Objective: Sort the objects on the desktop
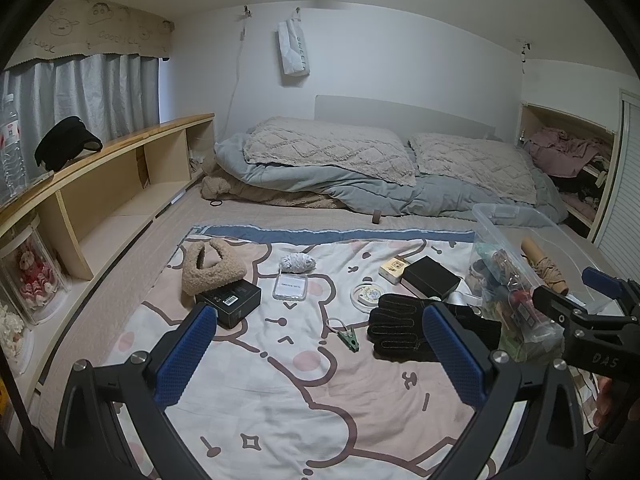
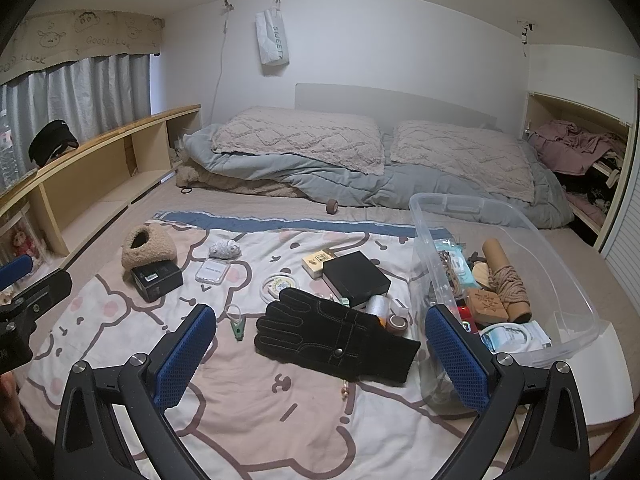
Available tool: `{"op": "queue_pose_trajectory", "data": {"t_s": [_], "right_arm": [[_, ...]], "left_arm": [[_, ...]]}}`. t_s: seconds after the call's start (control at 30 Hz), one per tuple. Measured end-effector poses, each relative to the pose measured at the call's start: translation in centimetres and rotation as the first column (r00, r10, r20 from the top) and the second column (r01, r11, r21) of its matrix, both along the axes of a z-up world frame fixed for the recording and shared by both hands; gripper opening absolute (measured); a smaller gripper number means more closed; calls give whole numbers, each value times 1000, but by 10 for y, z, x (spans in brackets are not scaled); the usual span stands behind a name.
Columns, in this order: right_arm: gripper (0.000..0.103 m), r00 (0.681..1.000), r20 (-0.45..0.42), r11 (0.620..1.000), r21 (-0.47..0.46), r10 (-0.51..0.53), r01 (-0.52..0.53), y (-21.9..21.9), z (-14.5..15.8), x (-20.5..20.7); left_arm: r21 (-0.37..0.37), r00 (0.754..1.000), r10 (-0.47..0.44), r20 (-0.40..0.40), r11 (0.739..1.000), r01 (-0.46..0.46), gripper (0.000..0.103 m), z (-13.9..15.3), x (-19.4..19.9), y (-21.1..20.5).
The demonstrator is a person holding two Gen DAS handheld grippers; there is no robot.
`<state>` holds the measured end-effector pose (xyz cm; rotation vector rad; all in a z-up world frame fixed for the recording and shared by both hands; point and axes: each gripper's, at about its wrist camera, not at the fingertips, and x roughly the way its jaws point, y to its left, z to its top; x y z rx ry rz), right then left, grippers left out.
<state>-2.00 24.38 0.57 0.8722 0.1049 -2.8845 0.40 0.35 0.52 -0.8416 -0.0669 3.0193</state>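
Loose objects lie on a pink cartoon blanket (image 2: 240,392) on the bed. A black glove (image 2: 332,336) lies in the middle, just ahead of my right gripper (image 2: 320,356), which is open and empty. My left gripper (image 1: 320,352) is open and empty too, with the glove (image 1: 404,330) at its right finger. A clear plastic bin (image 2: 560,280) at the right holds several items, among them a rope-wrapped tube (image 2: 506,284). A fuzzy tan pouch (image 1: 212,266), two black boxes (image 1: 230,300) (image 1: 430,282), a clear phone case (image 1: 290,286) and a green clip (image 1: 350,342) lie around.
A wooden shelf (image 1: 120,184) runs along the left with a black visor (image 1: 66,142). Pillows and a grey duvet (image 2: 360,176) lie at the bed's far end. A round tin (image 2: 280,284), a small yellow box (image 2: 318,262) and tape rolls (image 2: 396,322) lie near the glove.
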Motion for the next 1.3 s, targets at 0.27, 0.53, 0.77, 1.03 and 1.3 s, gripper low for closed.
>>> {"op": "queue_pose_trajectory", "data": {"t_s": [0.27,0.53,0.77,1.03,1.3], "right_arm": [[103,1000,-21,1000,-24,-2,1,5,5,4],[103,999,-53,1000,-8,13,-13,10,16,8],[103,997,-70,999,-8,44,-45,12,32,2],[103,991,-108,997,3,74,-74,7,59,-17],[103,984,-160,997,-10,77,-80,2,67,-47]], "left_arm": [[-3,1000,2,-14,1000,-2,103,5,1,-2],[-61,999,-1,-43,998,-2,103,17,-2,2],[-76,998,-31,-52,997,27,103,30,-10,9],[-110,992,-57,-117,993,44,103,53,-26,22],[-82,985,-51,-164,996,38,103,56,-54,21]]}}
